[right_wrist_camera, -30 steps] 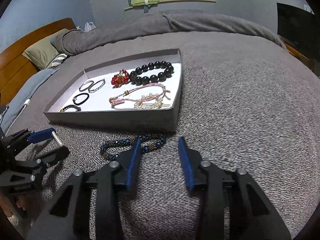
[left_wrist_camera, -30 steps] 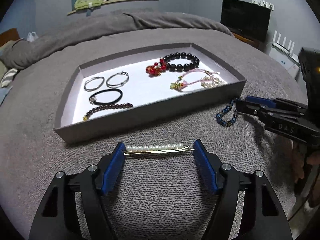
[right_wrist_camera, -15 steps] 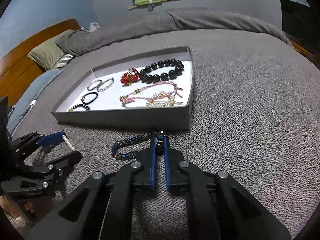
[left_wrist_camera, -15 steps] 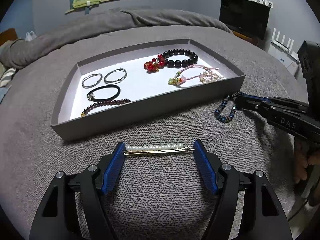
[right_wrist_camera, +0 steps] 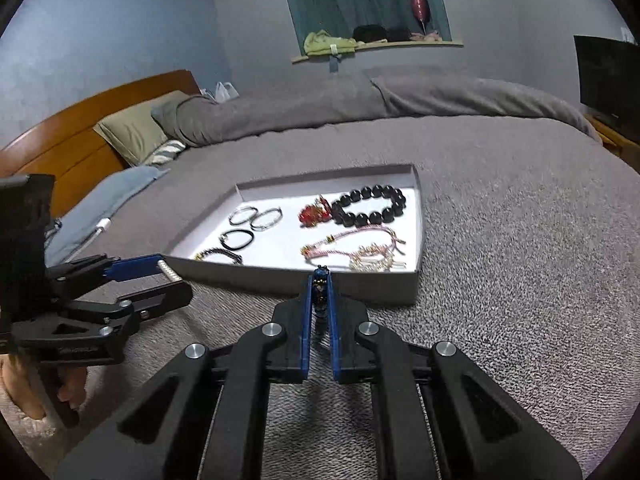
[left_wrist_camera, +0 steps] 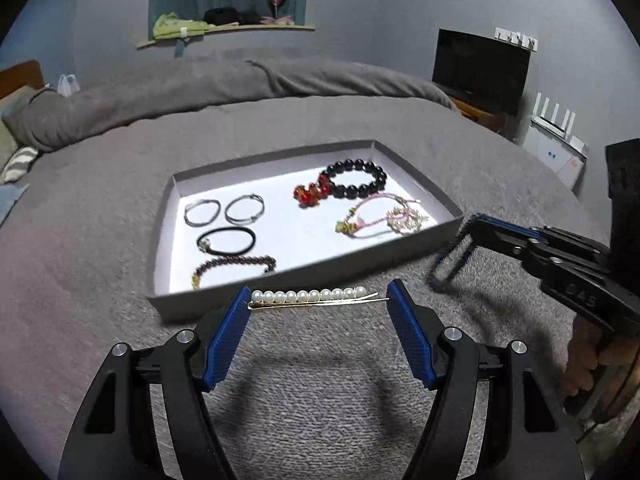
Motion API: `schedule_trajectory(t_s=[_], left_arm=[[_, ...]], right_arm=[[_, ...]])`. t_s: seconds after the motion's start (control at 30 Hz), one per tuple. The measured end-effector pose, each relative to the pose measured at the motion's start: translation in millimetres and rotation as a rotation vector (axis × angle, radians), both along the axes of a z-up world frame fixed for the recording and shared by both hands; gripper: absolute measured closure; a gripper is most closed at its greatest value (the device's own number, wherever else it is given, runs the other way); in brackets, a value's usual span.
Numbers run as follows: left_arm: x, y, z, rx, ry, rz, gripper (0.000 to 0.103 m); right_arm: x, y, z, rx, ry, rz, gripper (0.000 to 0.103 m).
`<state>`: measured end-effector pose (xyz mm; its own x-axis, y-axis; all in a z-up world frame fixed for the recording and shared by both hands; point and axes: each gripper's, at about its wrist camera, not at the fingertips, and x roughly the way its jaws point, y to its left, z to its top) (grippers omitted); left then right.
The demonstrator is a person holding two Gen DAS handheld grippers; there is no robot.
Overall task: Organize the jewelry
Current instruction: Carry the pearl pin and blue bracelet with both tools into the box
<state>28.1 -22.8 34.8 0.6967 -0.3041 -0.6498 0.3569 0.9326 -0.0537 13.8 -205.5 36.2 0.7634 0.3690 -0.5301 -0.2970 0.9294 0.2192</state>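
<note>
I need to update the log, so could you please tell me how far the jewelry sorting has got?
Done: seven pieces lie in the tray, among them the black bead bracelet. In hand: the left gripper holds the pearl hairpin and the right gripper the blue bead bracelet, both lifted. Left: setting both in the tray.

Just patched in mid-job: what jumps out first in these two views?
The gray tray on the bed, holding bracelets and hair ties, with the black bead bracelet at its far right. Nearest, the left hand-held gripper holds a pearl hair pin lengthwise between its blue pads. To its right, the right hand-held gripper is shut on a dangling blue bead bracelet.
</note>
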Motion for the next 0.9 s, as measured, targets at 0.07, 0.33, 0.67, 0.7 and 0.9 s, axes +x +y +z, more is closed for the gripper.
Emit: schedule_trajectory(t_s=[0.07,0.33,0.67,0.7,0.9], left_arm=[[5,3,4,-0.003,-0.007,0.011,0.032],[52,2,8,0.01,0.009,0.031,0.032],[89,0,-18,0.022,0.097,0.005,0.032],[93,-3,-20,0.035,0.097,-0.003,0.032],[110,-19,-31,0.062,0.118,-0.053,0.032]], right_arm=[[0,1,11,0.01,-0.024,0.0,0.096],[38,13,53,0.045,-0.12,-0.02,0.096],[112,34,30,0.056,-0.03,-0.004,0.096],[116,37,27,0.054,-0.02,0.001,0.096],[135,38,8,0.055,0.046,0.03,0.096]])
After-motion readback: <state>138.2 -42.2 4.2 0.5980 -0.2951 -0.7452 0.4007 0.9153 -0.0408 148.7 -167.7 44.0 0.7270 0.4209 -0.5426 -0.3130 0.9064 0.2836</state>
